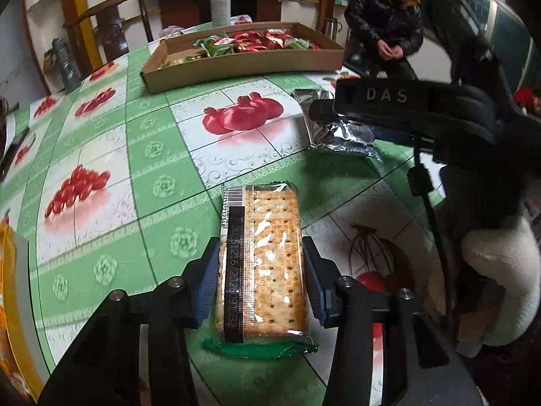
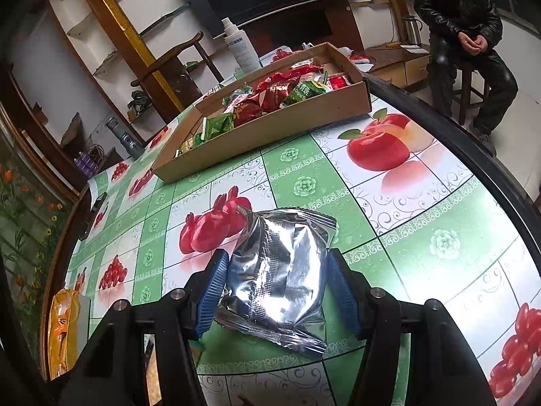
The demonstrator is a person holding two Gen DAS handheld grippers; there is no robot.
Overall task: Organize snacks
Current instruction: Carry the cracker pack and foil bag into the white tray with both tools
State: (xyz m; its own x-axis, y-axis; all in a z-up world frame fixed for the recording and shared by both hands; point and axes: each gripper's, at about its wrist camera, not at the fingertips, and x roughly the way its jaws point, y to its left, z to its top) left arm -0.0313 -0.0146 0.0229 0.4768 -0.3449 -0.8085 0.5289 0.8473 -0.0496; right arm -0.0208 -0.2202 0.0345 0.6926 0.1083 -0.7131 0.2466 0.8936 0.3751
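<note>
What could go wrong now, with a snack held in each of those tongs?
The left tongs squeeze a clear-wrapped pack of brown crackers; pressing harder could crack them. The right tongs pinch a crinkled silver foil pouch, which looks slippery and might slide out before reaching the shallow cardboard tray.

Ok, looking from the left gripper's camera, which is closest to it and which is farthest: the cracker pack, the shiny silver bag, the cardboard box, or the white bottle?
1. cracker pack: between the left gripper's fingers.
2. silver bag: ahead to the right, on the table.
3. cardboard box: farther back, middle of the table, full of snacks.
4. white bottle: behind the box, at the far edge.
</note>
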